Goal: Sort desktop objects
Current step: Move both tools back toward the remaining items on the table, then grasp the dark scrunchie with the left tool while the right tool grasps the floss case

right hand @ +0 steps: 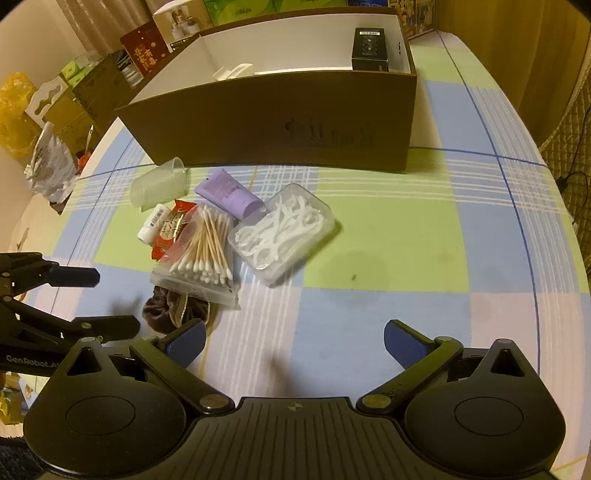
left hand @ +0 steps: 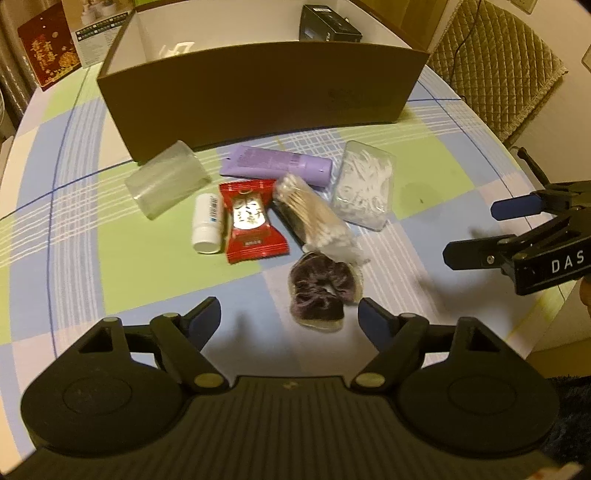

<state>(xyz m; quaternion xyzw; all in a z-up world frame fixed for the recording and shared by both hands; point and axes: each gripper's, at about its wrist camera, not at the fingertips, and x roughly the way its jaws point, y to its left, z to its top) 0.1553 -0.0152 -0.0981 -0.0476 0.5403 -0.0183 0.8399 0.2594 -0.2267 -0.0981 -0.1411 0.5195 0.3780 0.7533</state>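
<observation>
A pile of small objects lies in front of a brown box: a clear cup, a purple tube, a white bottle, a red packet, a bag of cotton swabs, a clear case of floss picks and a dark scrunchie. My left gripper is open, just short of the scrunchie. My right gripper is open and empty over bare cloth.
The box holds a black carton and a white piece. The table has a checked cloth. A red card, boxes and bags stand beyond the far left edge. A quilted chair is at the right.
</observation>
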